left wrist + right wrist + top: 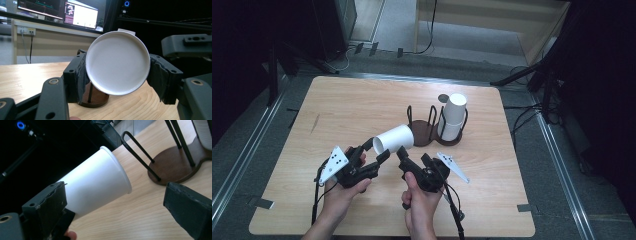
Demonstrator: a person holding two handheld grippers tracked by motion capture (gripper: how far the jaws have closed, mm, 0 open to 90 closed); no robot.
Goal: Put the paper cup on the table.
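A white paper cup [394, 139] lies on its side above the table, its closed bottom [117, 62] facing the left gripper view. My left gripper [376, 150] is shut on the cup's base end, one pad on each side [117, 75]. The cup's rim points toward a brown cup holder [424, 131] with black wire loops. My right gripper [414, 157] stands open just right of the cup. In the right gripper view the cup [97, 185] sits beside the left jaw, and nothing is pressed between the jaws [117, 210].
A stack of white cups [453, 116] stands in the holder's right ring [203, 132]; the left ring's brown base [175, 162] is bare. The wooden table [337, 100] has free room at left and back. Dark stands and cables surround it.
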